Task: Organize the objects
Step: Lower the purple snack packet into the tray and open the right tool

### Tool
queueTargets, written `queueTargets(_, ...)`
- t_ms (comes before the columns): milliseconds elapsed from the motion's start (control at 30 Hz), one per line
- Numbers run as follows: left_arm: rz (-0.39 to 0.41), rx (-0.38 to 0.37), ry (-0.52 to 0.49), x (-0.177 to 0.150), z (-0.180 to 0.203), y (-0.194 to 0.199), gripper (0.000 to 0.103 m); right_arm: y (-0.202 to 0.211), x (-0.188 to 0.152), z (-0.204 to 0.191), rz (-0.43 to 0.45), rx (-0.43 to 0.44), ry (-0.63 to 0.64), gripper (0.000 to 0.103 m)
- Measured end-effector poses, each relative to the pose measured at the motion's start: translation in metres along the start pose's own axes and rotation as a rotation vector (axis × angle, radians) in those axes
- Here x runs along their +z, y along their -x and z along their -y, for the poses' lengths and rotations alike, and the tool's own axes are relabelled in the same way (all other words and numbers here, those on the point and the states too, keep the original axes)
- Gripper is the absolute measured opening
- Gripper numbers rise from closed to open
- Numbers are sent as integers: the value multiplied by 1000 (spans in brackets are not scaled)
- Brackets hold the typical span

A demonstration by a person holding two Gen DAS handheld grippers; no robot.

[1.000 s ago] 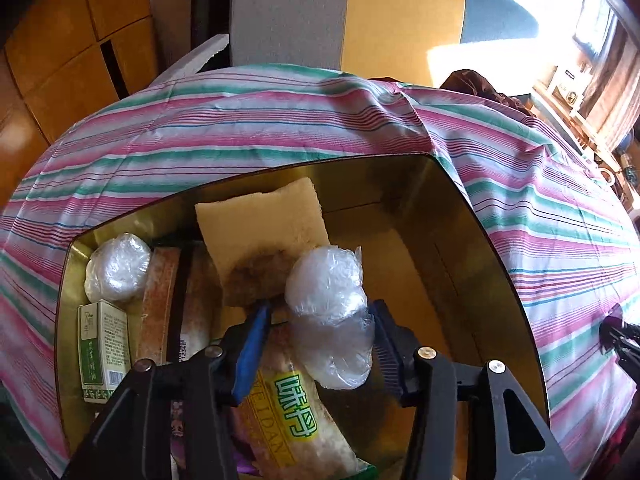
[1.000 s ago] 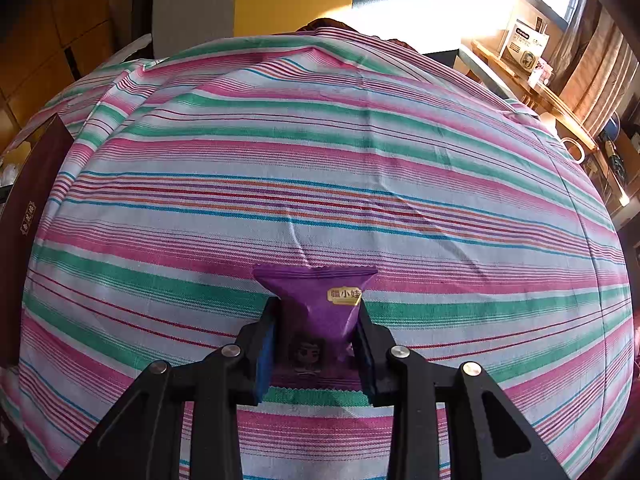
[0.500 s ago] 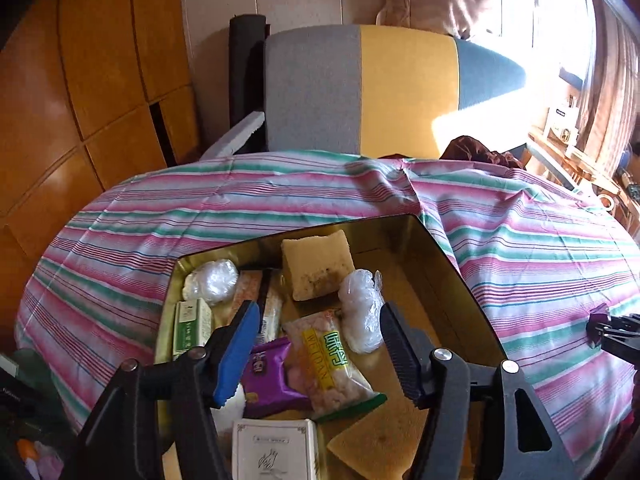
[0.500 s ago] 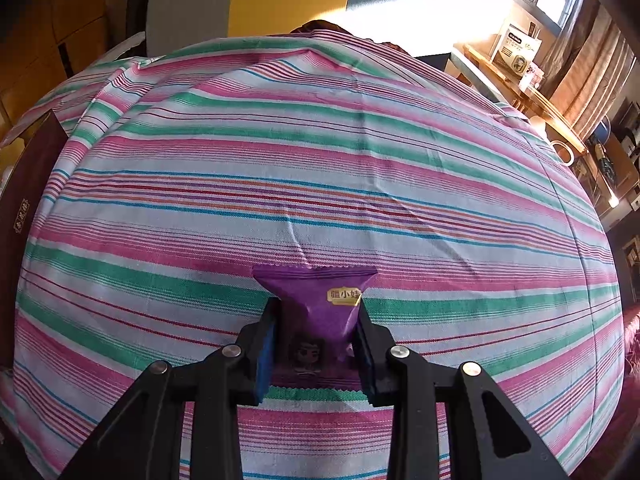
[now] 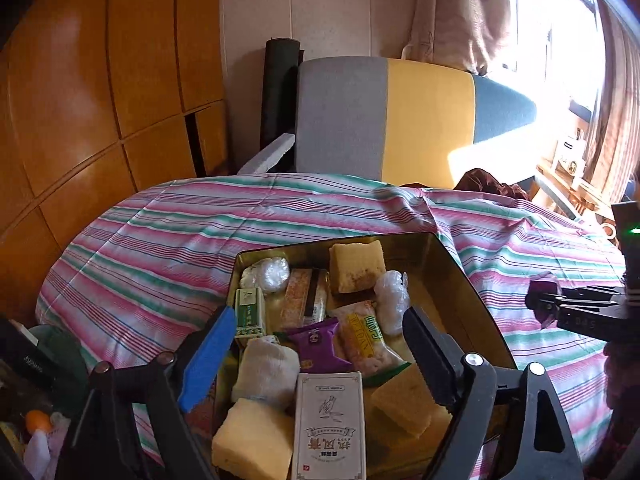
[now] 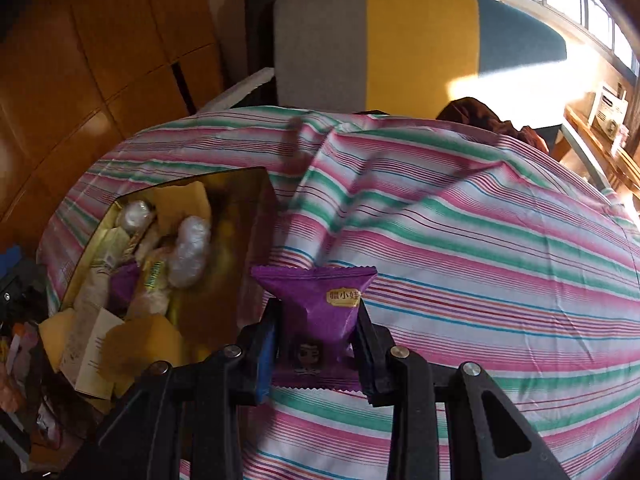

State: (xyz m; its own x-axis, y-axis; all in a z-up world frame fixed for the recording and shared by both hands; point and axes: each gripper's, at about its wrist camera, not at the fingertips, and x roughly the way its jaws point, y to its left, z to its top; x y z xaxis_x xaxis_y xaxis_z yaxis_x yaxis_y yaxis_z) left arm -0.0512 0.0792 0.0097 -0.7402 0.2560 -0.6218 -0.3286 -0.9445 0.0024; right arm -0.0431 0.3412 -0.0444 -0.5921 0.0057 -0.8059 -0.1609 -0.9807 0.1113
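A gold box [image 5: 460, 280] full of snacks sits on the striped tablecloth [image 5: 168, 240]. Inside lie a clear-wrapped ball [image 5: 391, 296], a yellow sponge cake [image 5: 356, 266], a purple packet [image 5: 318, 346] and a white carton [image 5: 330, 428]. My left gripper [image 5: 320, 336] hovers above the box with its jaws opening wide and nothing between them. My right gripper [image 6: 316, 332] is shut on a purple snack packet [image 6: 320, 304], held above the cloth just right of the box [image 6: 256, 216]. The right gripper with its packet [image 5: 544, 296] also shows at the right edge of the left wrist view.
A grey, yellow and blue chair back [image 5: 400, 116] stands behind the table, with a dark cloth [image 5: 488, 188] on its seat. Orange wooden cabinets [image 5: 100, 100] fill the left. Clutter lies beside the table at lower left [image 5: 36, 420]. Shelves stand by the window [image 6: 608, 120].
The left gripper let go of the clear-wrapped ball in the box, opened wide and drew back and up. The right gripper carried the purple packet leftward toward the box.
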Motion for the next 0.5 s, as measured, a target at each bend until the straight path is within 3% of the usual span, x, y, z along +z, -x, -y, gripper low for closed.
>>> queueTargets(200,-3,40,40,-9,-25,6,97,-33,16,-70,-62,35,130,33)
queueTargets(500,-55,56,117,-26,-49,1,103,-82,12,-93,-191,-12,156,37)
